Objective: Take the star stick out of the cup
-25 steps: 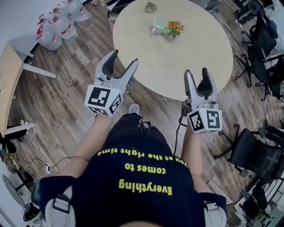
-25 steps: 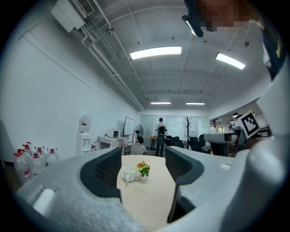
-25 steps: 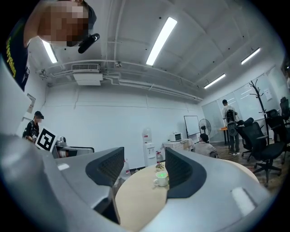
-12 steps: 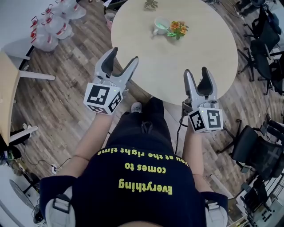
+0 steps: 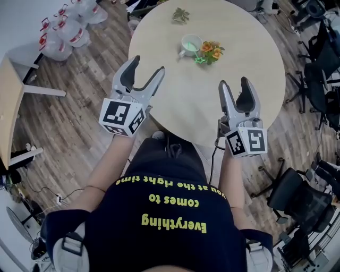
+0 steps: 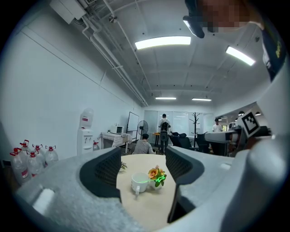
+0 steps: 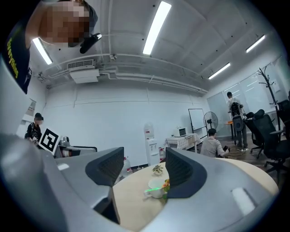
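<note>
A white cup (image 5: 189,43) stands on the far part of the round beige table (image 5: 239,48), beside a small bunch of orange flowers (image 5: 210,49). The green star stick (image 5: 198,59) leans out of the cup, its glowing end by the flowers. My left gripper (image 5: 147,66) hangs open over the table's near left edge, well short of the cup. My right gripper (image 5: 234,84) is open over the near right part. Seen from the left gripper view, the cup (image 6: 138,182) and stick (image 6: 158,180) lie ahead between its jaws. The right gripper view shows the cup (image 7: 157,188) ahead too.
A small potted plant (image 5: 180,14) sits at the table's far edge. Water bottles (image 5: 66,26) stand on the wooden floor at the left, near a light desk (image 5: 10,90). Office chairs (image 5: 319,53) crowd the right side. People are in the room's background (image 6: 163,129).
The table and cup have drawn nearer under both grippers as the person stepped forward. Both grippers stay open and hold nothing.
</note>
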Demonstrator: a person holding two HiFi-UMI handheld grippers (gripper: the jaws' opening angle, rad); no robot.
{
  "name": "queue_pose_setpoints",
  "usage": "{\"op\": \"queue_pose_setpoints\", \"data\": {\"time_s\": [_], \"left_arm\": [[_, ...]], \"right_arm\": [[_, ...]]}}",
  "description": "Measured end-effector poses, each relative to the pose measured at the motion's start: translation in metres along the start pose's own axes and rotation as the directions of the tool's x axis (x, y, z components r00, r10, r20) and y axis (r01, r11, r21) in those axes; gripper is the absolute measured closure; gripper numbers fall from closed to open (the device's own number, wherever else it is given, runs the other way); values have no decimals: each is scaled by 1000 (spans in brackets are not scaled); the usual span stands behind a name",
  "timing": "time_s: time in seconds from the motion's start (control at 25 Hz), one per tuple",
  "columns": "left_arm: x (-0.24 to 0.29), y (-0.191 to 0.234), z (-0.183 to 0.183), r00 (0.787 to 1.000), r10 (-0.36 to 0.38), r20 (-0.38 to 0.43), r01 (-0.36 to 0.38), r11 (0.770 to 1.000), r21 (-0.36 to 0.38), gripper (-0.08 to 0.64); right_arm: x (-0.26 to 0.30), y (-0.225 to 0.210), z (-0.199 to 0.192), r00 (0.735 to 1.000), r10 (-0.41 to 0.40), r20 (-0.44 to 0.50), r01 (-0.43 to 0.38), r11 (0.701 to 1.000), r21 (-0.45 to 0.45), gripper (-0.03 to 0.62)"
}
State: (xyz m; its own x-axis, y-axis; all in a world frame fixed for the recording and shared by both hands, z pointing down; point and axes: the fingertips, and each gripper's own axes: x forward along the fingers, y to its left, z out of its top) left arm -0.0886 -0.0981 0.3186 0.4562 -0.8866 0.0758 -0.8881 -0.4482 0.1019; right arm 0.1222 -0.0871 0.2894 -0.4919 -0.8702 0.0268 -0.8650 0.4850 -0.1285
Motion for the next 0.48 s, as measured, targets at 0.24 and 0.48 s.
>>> {"op": "queue_pose_setpoints", "data": {"time_s": [0.24, 0.48], "left_arm": [[42, -1, 4, 999, 42, -2, -42, 999, 12, 250], [58, 6, -1, 999, 51, -15, -51, 999, -4, 250]], "right_arm": [[22, -46, 4, 1000, 22, -7, -22, 1000, 14, 306], [39, -54, -2, 999, 29, -20, -29, 999, 33, 304]]}}
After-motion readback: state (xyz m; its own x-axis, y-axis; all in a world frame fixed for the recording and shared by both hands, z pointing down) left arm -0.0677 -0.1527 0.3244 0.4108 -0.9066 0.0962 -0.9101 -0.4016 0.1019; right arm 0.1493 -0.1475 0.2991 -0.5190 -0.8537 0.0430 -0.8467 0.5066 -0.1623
